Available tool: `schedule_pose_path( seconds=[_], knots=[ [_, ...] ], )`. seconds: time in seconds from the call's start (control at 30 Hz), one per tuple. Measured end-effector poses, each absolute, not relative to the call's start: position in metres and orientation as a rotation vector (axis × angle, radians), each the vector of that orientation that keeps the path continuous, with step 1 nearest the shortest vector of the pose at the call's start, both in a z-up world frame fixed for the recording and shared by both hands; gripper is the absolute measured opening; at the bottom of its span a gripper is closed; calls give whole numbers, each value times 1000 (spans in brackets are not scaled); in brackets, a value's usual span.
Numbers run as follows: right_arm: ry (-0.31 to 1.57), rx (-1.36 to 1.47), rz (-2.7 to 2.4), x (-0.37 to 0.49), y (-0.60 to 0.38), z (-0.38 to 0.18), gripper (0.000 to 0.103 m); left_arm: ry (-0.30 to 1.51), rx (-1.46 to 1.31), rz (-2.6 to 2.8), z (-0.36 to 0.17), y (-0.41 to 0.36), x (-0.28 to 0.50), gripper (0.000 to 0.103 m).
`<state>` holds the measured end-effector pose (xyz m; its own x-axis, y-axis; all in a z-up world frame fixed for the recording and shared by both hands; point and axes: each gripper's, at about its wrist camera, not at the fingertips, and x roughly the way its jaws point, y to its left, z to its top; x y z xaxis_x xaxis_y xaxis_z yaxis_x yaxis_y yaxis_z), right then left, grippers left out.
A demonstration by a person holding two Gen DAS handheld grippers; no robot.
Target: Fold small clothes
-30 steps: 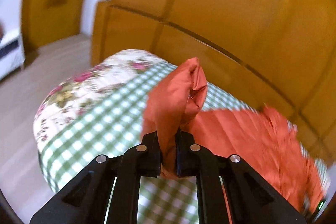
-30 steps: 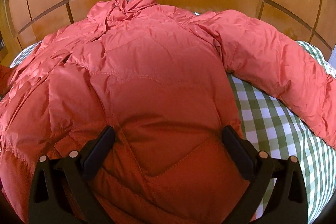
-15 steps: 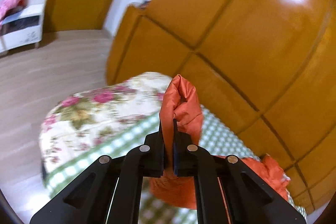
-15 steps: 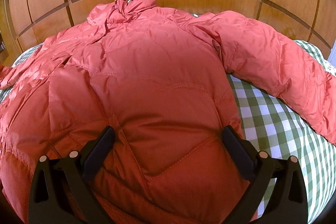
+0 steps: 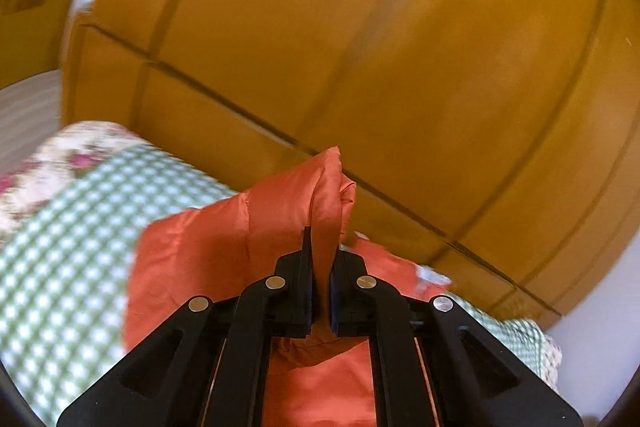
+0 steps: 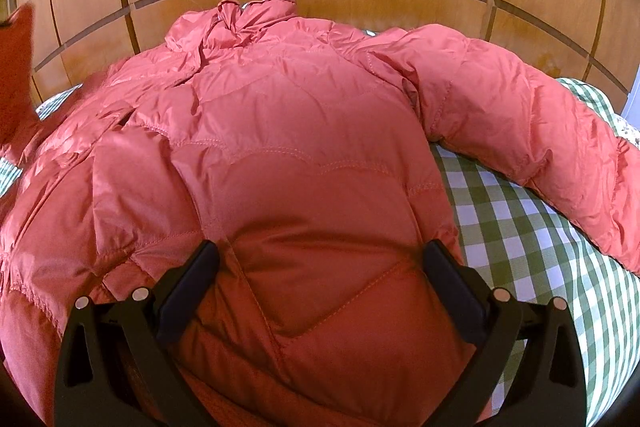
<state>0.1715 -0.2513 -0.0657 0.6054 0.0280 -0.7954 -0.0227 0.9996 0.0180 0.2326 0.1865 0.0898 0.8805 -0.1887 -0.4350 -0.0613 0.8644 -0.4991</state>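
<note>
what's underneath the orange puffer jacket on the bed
The jacket lies on a green-and-white checked cover, which shows beside it. What lies directly beneath the jacket's body is covered.

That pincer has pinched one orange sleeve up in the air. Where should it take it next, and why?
Probably across onto the jacket's body. The left gripper is shut on the raised sleeve, while the other sleeve lies spread on the checked cover.

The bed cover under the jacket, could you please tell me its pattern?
Green-and-white check bed cover, clearest in the right wrist view.
</note>
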Motion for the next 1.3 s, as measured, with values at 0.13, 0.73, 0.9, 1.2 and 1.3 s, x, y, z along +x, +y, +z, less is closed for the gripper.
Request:
schedule_pose_path(
  seconds=[0.13, 0.73, 0.9, 1.2, 1.3],
  knots=[
    [916, 10, 30, 170, -252, -65, 101, 533, -432, -183, 84, 113, 255, 5],
    [908, 18, 32, 168, -252, -64, 101, 786, -97, -338, -50, -67, 305, 14],
    [908, 19, 32, 168, -252, -64, 101, 762, -137, -384, -54, -58, 287, 91],
    [930, 16, 89, 171, -258, -63, 101, 632, -228, -380, -69, 24, 218, 95],
    [948, 20, 140, 173, -273, -64, 101, 696, -371, -361, -88, 55, 205, 95]
  ],
)
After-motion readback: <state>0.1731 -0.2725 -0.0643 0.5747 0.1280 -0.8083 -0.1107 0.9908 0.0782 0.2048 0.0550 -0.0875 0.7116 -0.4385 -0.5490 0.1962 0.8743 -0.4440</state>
